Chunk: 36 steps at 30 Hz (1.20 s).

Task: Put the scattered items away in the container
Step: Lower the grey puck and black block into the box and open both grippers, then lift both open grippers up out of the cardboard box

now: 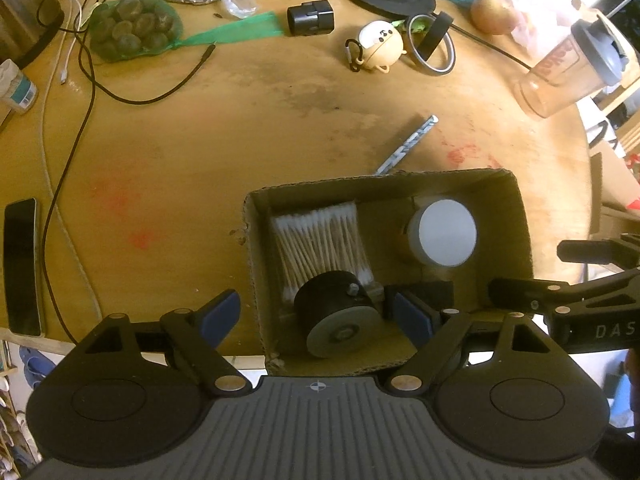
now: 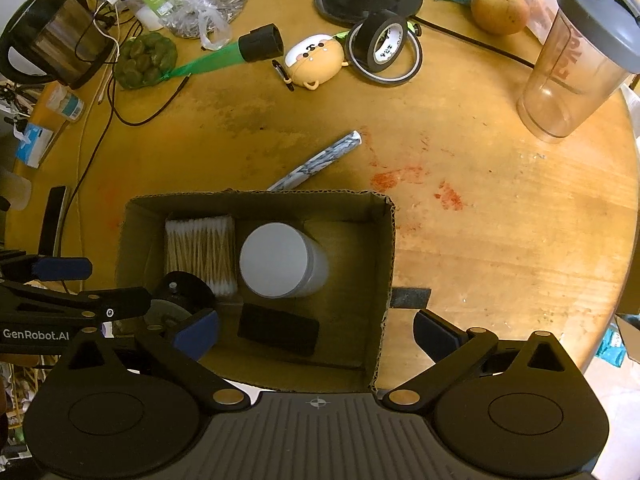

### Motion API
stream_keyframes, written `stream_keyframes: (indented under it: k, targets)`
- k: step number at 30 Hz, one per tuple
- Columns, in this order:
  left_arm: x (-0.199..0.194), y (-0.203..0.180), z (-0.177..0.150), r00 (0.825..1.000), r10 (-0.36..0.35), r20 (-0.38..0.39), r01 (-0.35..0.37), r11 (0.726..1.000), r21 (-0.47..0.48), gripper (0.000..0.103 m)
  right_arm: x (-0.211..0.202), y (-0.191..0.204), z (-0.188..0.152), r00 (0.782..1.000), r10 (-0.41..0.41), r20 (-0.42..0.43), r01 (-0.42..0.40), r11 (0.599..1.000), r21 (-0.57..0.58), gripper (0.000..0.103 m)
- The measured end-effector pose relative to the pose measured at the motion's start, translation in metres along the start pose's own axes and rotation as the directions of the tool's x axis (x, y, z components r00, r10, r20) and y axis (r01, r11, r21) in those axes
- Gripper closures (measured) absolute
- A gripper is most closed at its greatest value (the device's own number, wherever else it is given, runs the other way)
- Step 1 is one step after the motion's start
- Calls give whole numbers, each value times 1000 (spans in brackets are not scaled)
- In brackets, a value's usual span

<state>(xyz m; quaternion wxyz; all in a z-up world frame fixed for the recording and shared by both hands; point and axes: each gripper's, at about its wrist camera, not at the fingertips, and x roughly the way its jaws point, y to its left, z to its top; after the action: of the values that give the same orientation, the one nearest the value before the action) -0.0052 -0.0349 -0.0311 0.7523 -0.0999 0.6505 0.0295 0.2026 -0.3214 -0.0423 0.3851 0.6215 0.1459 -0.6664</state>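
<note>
An open cardboard box (image 1: pixel 520 216) (image 2: pixel 390 240) stands at the table's near edge. In it lie a pack of cotton swabs (image 1: pixel 320 240) (image 2: pixel 200 248), a white-lidded jar (image 1: pixel 442 236) (image 2: pixel 276 264), a black round part with a grey face (image 1: pixel 340 320) (image 2: pixel 176 300) and a flat black block (image 2: pixel 278 330). My left gripper (image 1: pixel 318 316) is open, its fingers either side of the box's left wall, just above the round part. My right gripper (image 2: pixel 316 334) is open and empty, straddling the box's right wall. A patterned stick (image 1: pixel 406 144) (image 2: pixel 316 160) lies behind the box.
Further back lie a black adapter (image 1: pixel 310 18) (image 2: pixel 262 42), a beige toy (image 1: pixel 378 46) (image 2: pixel 316 60), tape rolls (image 1: pixel 434 40) (image 2: pixel 384 46), a fruit (image 2: pixel 500 8), a shaker bottle (image 2: pixel 576 60), a green net bag (image 1: pixel 132 28), cables (image 1: pixel 80 80), a phone (image 1: pixel 22 264) and a kettle (image 2: pixel 52 36).
</note>
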Motion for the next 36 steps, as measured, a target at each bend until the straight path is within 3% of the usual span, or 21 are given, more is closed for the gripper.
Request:
stream_keyframes:
  k: [9, 14, 22, 36]
  targets:
    - [-13, -2, 5, 995, 14, 102, -14, 1000, 2, 18, -8, -2, 6, 998, 4, 62, -4, 1000, 3, 0]
    - [-31, -1, 10, 975, 14, 224, -13, 1000, -4, 18, -22, 1, 9, 986, 2, 169, 3, 1000, -25, 0]
    - [-50, -4, 17, 928, 7, 373, -2, 1000, -14, 19, -49, 1, 14, 931, -7, 364, 28, 998, -54, 0]
    - [-68, -8, 20, 861, 10, 509, -17, 1000, 10, 19, -77, 0, 12, 828, 0, 560, 68, 992, -102, 0]
